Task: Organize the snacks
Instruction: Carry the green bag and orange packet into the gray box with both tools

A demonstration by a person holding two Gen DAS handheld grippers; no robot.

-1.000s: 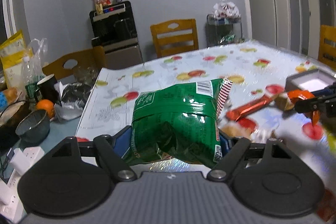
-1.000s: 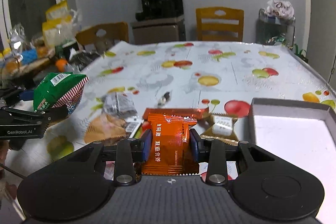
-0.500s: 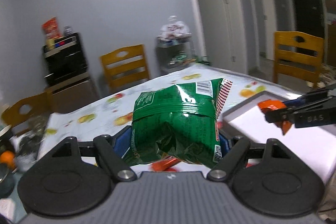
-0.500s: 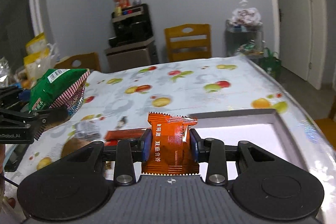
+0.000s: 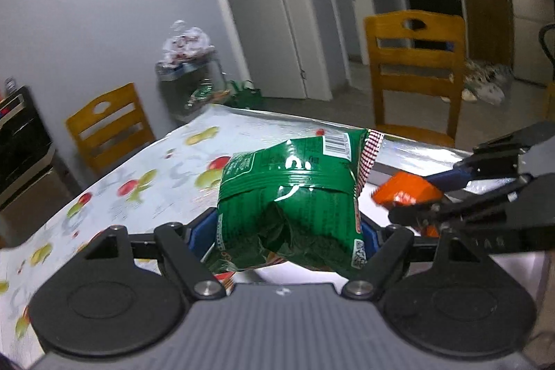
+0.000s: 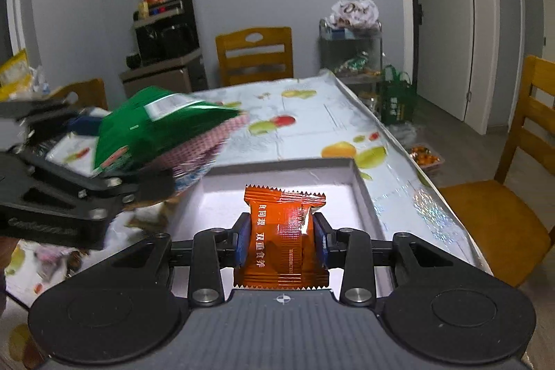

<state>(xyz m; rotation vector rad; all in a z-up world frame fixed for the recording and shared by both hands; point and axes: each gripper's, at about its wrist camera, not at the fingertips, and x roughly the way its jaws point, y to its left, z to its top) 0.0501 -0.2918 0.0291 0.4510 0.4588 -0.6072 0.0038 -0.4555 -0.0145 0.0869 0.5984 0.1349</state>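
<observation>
My left gripper is shut on a puffy green snack bag, held in the air above the table. In the right wrist view that same green bag hangs, blurred, over the left rim of the shallow grey box. The right gripper is shut on an orange snack packet with white characters, above the white inside of the box. From the left wrist view the orange packet shows at the right in the other gripper's black jaws, close beside the green bag.
The table carries a fruit-print cloth; its right edge drops off near a wooden chair. Loose snacks lie left of the box. More wooden chairs and a wire shelf with bags stand around.
Both grippers have swung right with their snacks, from over the loose pile to the grey box. The green bag now hangs close beside the orange packet.
</observation>
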